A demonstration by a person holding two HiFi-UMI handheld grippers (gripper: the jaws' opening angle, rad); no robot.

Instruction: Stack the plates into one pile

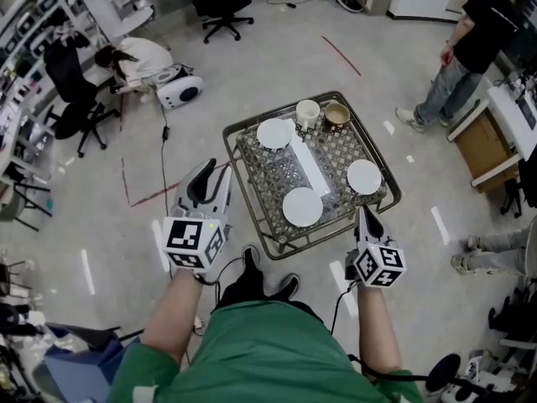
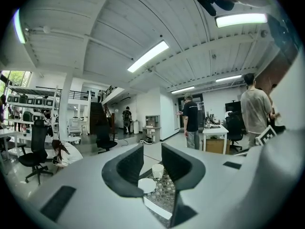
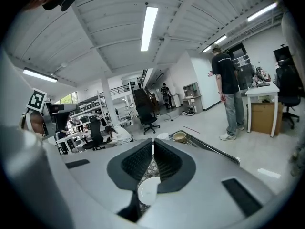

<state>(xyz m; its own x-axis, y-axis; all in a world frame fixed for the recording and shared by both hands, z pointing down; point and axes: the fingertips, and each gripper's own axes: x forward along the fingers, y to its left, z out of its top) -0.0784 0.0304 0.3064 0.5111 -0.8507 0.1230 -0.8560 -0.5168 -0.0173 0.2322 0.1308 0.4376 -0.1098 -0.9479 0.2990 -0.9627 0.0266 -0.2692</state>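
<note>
My left claw point(image 1: 204, 175), jaws apart and empty, and my right claw point(image 1: 365, 218), jaws together on nothing, are at the table's point(image 1: 270, 175) near edge. The far plate point(image 1: 274, 133), right plate point(image 1: 364, 176) and near plate point(image 1: 302, 206) lie apart on it, unstacked.

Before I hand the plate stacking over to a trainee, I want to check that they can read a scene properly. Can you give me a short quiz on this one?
1. How many white plates lie on the wire tray?
2. True or false: two of the plates are already stacked.
3. Of the left gripper and the right gripper, which has its jaws apart? A. left B. right C. both

Key
1. Three, each lying apart from the others.
2. False.
3. A. The right gripper is shut with nothing in it.
</note>
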